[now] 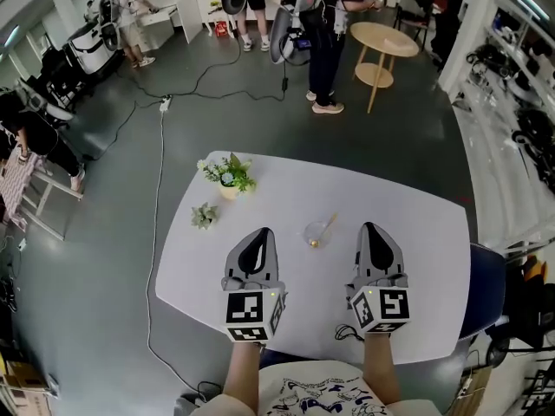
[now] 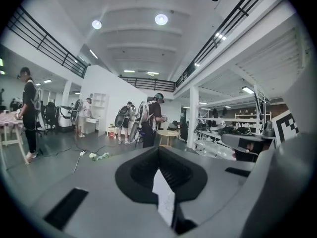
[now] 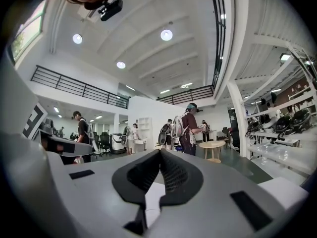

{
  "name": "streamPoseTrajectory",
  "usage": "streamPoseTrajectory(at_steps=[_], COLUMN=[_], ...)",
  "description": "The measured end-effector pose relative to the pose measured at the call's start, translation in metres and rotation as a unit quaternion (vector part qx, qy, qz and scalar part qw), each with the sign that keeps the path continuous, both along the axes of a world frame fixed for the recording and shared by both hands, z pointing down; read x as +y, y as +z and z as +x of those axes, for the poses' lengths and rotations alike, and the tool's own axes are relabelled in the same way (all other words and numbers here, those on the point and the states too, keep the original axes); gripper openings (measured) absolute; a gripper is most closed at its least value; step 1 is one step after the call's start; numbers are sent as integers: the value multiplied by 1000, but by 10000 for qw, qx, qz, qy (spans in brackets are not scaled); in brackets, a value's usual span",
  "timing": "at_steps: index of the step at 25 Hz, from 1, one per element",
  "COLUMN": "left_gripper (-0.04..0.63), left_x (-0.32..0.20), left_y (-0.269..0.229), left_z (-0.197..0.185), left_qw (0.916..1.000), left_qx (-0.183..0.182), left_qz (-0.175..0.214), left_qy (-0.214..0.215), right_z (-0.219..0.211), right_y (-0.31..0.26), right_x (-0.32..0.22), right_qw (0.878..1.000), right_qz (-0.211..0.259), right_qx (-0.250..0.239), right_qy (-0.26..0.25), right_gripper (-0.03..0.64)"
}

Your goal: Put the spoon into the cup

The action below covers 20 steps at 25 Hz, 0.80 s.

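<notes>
On the white table (image 1: 408, 224) stands a small clear cup (image 1: 315, 232), and a gold spoon (image 1: 325, 228) rests in it with its handle leaning up to the right. My left gripper (image 1: 258, 237) hovers above the table to the cup's left, jaws together and empty. To the cup's right my right gripper (image 1: 371, 230) is held at the same height, also shut with nothing in it. Both gripper views look level across the room, and neither cup nor spoon appears in them. The left gripper (image 2: 159, 149) and right gripper (image 3: 160, 151) each show black pads meeting at the tip.
A potted green plant (image 1: 229, 177) and a small succulent (image 1: 205, 215) stand at the table's far left. A dark cable (image 1: 347, 332) lies near the front edge. A blue chair (image 1: 486, 293) is at the right. Several people and a round wooden table (image 1: 383, 42) are beyond.
</notes>
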<state>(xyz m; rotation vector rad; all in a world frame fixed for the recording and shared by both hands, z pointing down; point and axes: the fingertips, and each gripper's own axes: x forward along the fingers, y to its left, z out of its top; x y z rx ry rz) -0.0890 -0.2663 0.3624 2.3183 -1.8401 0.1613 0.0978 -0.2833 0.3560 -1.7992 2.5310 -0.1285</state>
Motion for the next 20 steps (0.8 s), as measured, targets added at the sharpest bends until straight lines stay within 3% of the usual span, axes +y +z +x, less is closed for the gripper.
streamPoseTrajectory(at_steps=[20], left_gripper=[14], left_x=[29], left_y=[-40], left_z=[-3], left_qw=[9989], left_qx=[-57], left_qz=[452], left_qy=[-107], right_z=[-4], right_y=[-35], right_x=[27], right_qw=[9992], right_qz=[374], right_qx=[-55], right_qy=[-119], right_gripper=[12])
